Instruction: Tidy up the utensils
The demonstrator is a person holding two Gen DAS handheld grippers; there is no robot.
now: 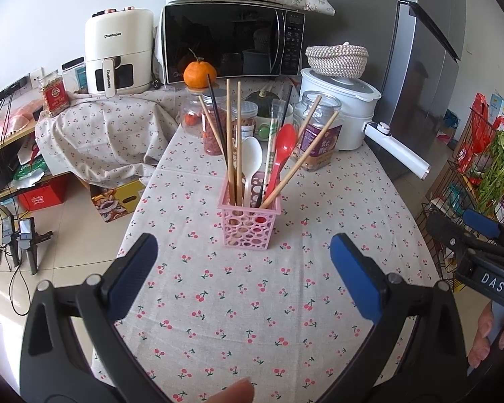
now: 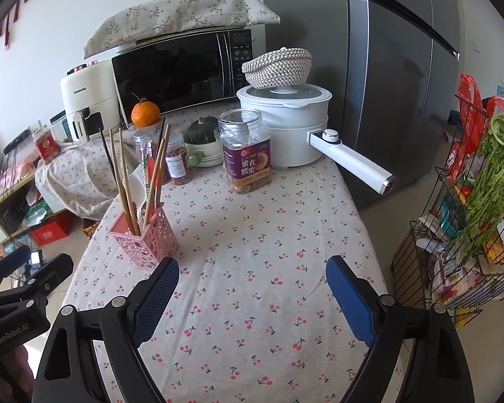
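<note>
A pink perforated holder (image 1: 250, 226) stands upright on the cherry-print tablecloth (image 1: 252, 302). It holds several wooden chopsticks (image 1: 231, 141), a white spoon (image 1: 251, 158), a red spoon (image 1: 283, 149), a wrapped chopstick pair and a black chopstick. My left gripper (image 1: 243, 278) is open and empty, a little in front of the holder. My right gripper (image 2: 252, 299) is open and empty over bare cloth, with the holder (image 2: 148, 238) to its front left. The right gripper also shows at the right edge of the left wrist view (image 1: 480, 231).
Jars (image 2: 247, 151), a green squash (image 2: 201, 131), an orange (image 2: 145, 113), a white electric pot (image 2: 292, 124) with a long handle, a microwave (image 2: 181, 74) and an air fryer stand at the table's back. A fridge and a wire rack of groceries (image 2: 470, 208) are to the right.
</note>
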